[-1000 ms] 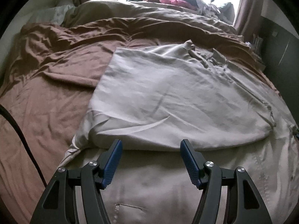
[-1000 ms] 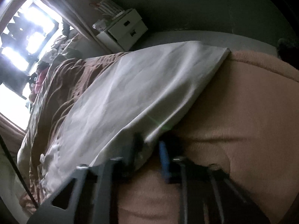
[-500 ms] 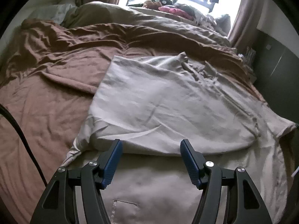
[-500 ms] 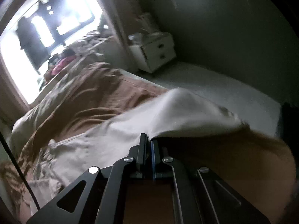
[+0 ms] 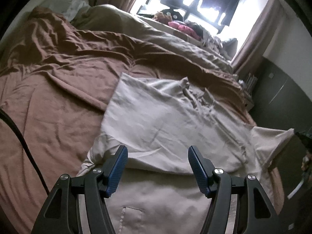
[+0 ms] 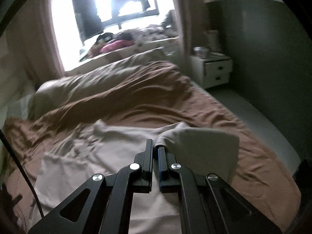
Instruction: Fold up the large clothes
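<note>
Left gripper (image 5: 157,156): lower centre of the left wrist view, its two blue-padded fingers (image 5: 117,167) spread wide apart and holding nothing; beige cloth fills the gap between them.
Right gripper (image 6: 155,146): lower centre of the right wrist view, fingers pressed together and clamped on a raised fold of the garment.
Beige garment (image 5: 165,120): one large pale piece, spread over the bed in the centre of the left wrist view; a folded upper layer lies across a lower layer, whose stitched pocket outline (image 5: 132,212) shows at bottom centre.
Lifted flap (image 6: 204,148): right of centre in the right wrist view, held up off the bed with a straight right-hand edge; in the left wrist view it juts out at mid right (image 5: 273,140).
Brown sheet (image 5: 48,117): one, rumpled, bare to the left of the garment and beyond it.
Black cable (image 5: 23,142): one, curving along the left edge, lying on the sheet well apart from the garment.
Duvet (image 6: 101,85): one bunched tan heap across the far side of the bed.
White drawer unit (image 6: 216,72): one, upper right, beside the far corner of the bed; two drawers show.
Floor (image 6: 263,124): pale strip along the bed's right edge, under a dark wall.
Window (image 6: 117,5): bright, at the top of the frame, with a cluttered sill including a pink item (image 6: 117,45).
</note>
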Available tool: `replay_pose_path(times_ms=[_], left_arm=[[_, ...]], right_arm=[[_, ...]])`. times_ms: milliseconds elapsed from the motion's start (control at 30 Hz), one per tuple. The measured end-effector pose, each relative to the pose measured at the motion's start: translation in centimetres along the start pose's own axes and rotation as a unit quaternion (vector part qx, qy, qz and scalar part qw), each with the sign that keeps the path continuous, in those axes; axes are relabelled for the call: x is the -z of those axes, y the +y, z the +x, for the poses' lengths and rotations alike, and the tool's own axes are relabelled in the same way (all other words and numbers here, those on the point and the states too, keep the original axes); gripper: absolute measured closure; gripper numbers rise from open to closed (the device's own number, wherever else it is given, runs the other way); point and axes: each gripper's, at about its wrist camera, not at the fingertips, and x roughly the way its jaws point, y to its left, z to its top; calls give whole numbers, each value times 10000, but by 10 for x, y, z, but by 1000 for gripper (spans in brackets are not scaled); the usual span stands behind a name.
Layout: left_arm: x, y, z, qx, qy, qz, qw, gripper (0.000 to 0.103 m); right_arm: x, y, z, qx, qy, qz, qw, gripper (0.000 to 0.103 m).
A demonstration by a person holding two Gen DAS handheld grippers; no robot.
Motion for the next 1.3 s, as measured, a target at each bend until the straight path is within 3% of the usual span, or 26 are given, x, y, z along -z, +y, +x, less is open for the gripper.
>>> replay_pose_path(times_ms=[167,300,433,567,700,767,800,833,867,1133,1300], left_arm=[[1,8,3,25,99,-129,9999,37],[2,13,6,84,223,-203,9995,37],[0,17,2,158,170,-304,9993,37],[-1,17,2,165,201,-296,9992,37],[-1,15,0,179,214,-273,9992,37],[-1,15,1,162,228,-248,9993,37],[0,15,1,159,236,-246,9993,37],[0,15,2,163,234,-255,9993,37],[0,14,2,159,246,-237,9993,37],[7,6,9,36,337,-95,9994,37],[11,4,15,-55,393,-33,9992,37]], right_arm=[[22,56,7,-333,256,-485,9979,103],[31,90,37,-507,570,-868,9933,103],[44,109,70,-616,1008,-1101,9869,103],[57,114,101,-578,1530,-945,9820,102],[68,97,120,-784,2022,-379,9755,99],[69,87,120,-837,2126,-217,9733,86],[68,78,117,-876,2145,-126,9727,64],[66,76,106,-898,2107,-62,9734,36],[64,67,97,-951,2027,25,9746,28],[50,-42,55,-478,1547,1013,9816,26],[57,-118,60,-170,1407,1864,9722,26]])
